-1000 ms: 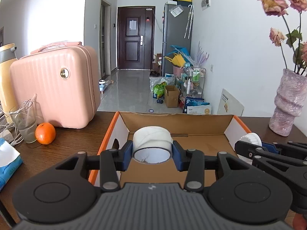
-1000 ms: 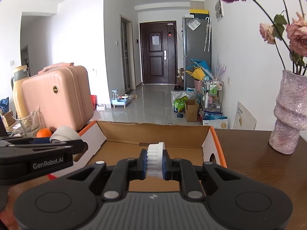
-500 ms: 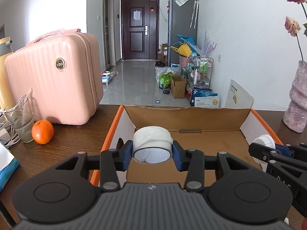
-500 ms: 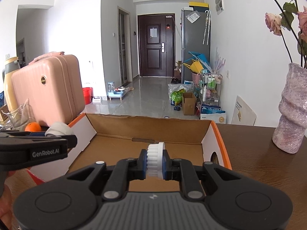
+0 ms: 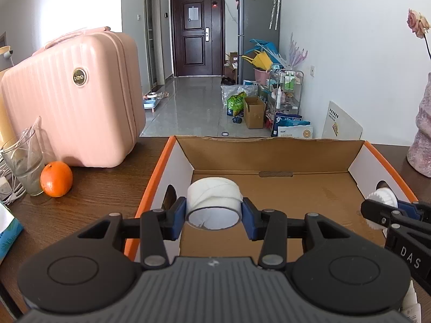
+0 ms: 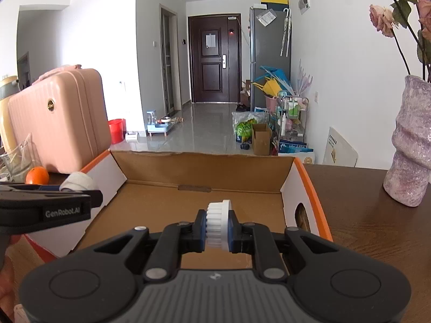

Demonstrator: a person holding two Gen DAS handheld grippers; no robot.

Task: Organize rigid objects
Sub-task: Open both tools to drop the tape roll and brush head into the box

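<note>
An open cardboard box with orange rims lies on the dark wooden table. My left gripper is shut on a white tape roll, held over the box's left side with the roll's hole facing me. My right gripper is shut on a white ridged disc, clamped on edge above the box floor. In the left wrist view the right gripper shows at the right edge with the disc. The right wrist view has the left gripper and its roll at the left.
A pink suitcase stands at the back left of the table, with an orange and a glass in front of it. A lilac vase with dried roses stands at the right. Beyond the table lies a hallway with clutter.
Both grippers have moved forward and down toward the box, each keeping its hold. The box fills more of both views and the vase has slid toward the right edge.
</note>
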